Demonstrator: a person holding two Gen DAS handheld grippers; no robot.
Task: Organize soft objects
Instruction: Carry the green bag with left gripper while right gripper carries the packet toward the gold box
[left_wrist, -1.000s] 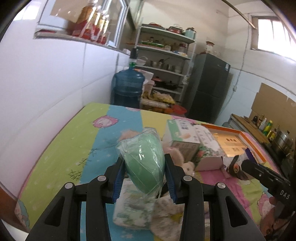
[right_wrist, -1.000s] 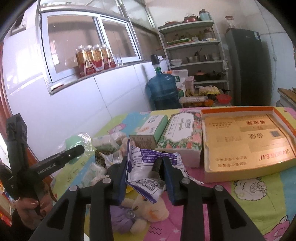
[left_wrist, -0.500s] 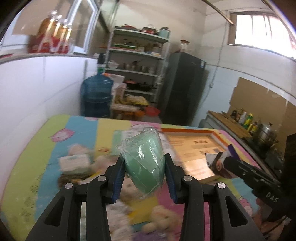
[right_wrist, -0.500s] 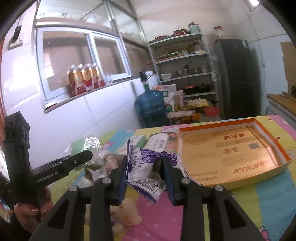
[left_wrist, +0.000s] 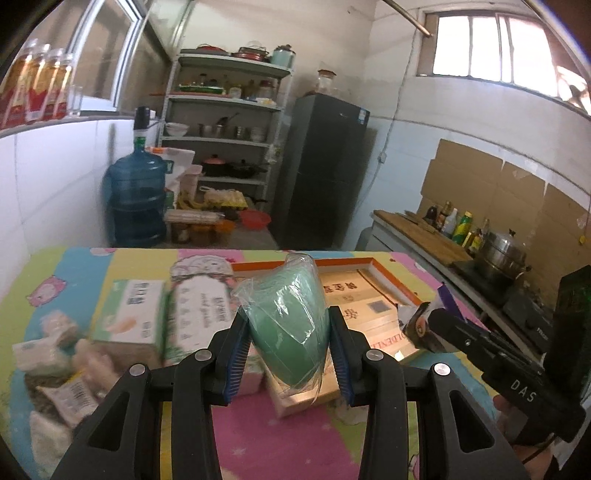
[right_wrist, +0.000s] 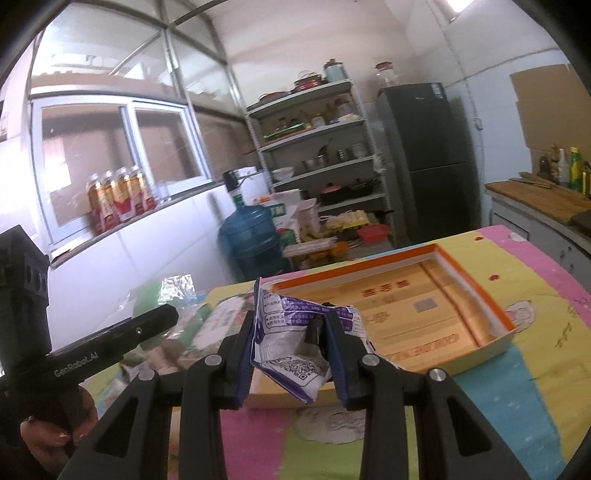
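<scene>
My left gripper (left_wrist: 288, 332) is shut on a green sponge in clear wrap (left_wrist: 286, 325), held above the near edge of the orange-rimmed box (left_wrist: 384, 291). My right gripper (right_wrist: 290, 339) is shut on a white and purple packet (right_wrist: 295, 343), held in front of the same open box (right_wrist: 491, 314). The right gripper also shows at the right of the left wrist view (left_wrist: 424, 325). The left gripper shows at the left of the right wrist view (right_wrist: 162, 317). Small soft packs (left_wrist: 40, 350) lie at the table's left.
Two tissue boxes (left_wrist: 133, 317) lie left of the orange box on the colourful tablecloth (left_wrist: 258, 435). A blue water jug (left_wrist: 136, 203), a shelf rack (left_wrist: 225, 140) and a dark fridge (left_wrist: 325, 170) stand beyond the table. A counter with pots (left_wrist: 498, 258) runs along the right.
Both grippers have swung to the right with their loads, from over the pile of soft packs toward the orange box. The grips have not changed.
</scene>
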